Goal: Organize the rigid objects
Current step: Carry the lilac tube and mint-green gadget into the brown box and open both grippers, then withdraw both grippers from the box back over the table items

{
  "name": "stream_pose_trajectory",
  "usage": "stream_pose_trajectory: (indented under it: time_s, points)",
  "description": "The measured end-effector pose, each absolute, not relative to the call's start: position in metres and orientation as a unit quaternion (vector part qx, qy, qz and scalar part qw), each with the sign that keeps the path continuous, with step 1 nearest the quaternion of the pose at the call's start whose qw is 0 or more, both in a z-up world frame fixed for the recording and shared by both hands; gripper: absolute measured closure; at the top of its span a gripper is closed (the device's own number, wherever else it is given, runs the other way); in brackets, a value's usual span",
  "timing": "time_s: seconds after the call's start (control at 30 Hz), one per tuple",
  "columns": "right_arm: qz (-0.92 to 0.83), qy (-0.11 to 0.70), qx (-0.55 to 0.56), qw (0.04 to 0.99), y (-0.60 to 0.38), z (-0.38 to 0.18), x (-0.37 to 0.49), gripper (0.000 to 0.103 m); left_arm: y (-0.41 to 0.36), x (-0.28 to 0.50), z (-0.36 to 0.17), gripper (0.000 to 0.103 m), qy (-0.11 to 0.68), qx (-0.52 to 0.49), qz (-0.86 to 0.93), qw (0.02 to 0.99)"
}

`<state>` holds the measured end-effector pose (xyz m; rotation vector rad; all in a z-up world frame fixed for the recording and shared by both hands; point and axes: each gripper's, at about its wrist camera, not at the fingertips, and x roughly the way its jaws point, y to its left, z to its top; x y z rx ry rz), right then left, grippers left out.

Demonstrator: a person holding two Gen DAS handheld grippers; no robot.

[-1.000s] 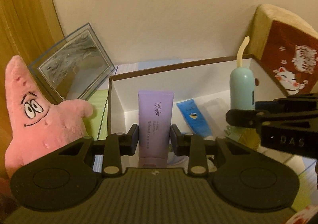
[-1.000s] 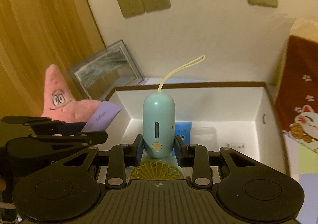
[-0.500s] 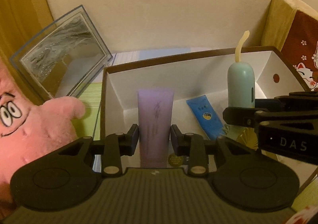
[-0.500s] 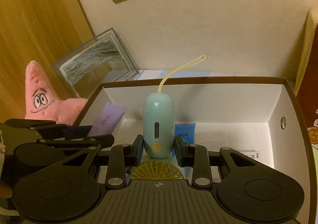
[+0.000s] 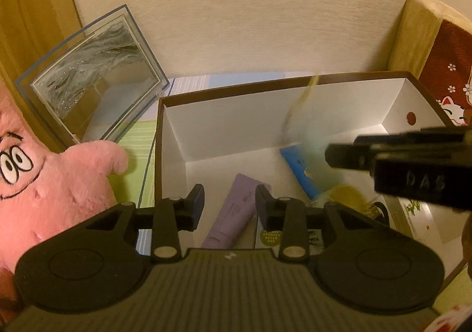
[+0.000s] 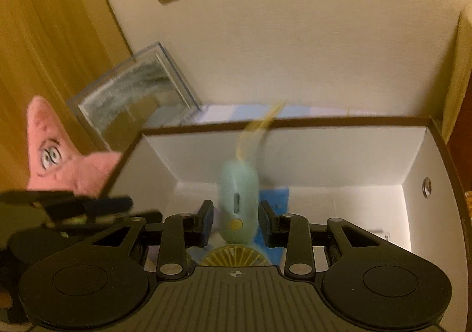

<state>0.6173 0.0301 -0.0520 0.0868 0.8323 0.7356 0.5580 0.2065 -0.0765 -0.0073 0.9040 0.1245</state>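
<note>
low in the frame, both tools are opening: the left tool [image 5: 229, 208] spreads above the soft, light purple tube [image 5: 233, 214] lying in the white box [image 5: 224, 122], the right tool [image 6: 235, 223] frees the smooth, blurred fan [image 6: 237, 202], best gripped mid-body.

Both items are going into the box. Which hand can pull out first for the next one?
Left, probably. The left claw is opening and the purple tube already lies on the box floor, clear of the pads. The right claw is opening too, but the blurred teal fan is between its pads.
</note>
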Motion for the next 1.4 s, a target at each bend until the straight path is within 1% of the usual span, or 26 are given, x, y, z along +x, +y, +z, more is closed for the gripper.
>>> stream_pose_trajectory:
  time_s: [0.03,0.1,0.37,0.43,0.63,1.13,1.4]
  points:
    - [0.348,0.393,0.040,0.850,0.029,-0.049,0.616,0.054,0.207,0.557,-0.075,0.067,0.435,-0.005,0.060,0.898]
    - [0.350,0.393,0.036,0.850,0.027,-0.046,0.613,0.049,0.206,0.553,-0.073,0.065,0.434,-0.007,0.058,0.899]
    - [0.349,0.396,0.028,0.849,0.008,-0.039,0.594,0.042,0.198,0.532,-0.060,0.058,0.429,-0.011,0.050,0.902]
    - [0.347,0.395,0.030,0.850,0.000,-0.037,0.588,0.040,0.197,0.526,-0.058,0.058,0.429,-0.014,0.049,0.902]
    - [0.339,0.391,0.036,0.855,-0.024,-0.027,0.566,0.039,0.191,0.504,-0.046,0.056,0.425,-0.020,0.045,0.904]
    - [0.330,0.378,0.054,0.863,-0.079,-0.002,0.497,0.038,0.174,0.434,-0.012,0.051,0.410,-0.043,0.038,0.910]
    - [0.331,0.386,0.067,0.858,-0.097,0.004,0.460,0.038,0.158,0.394,-0.005,0.050,0.416,-0.053,0.033,0.907]
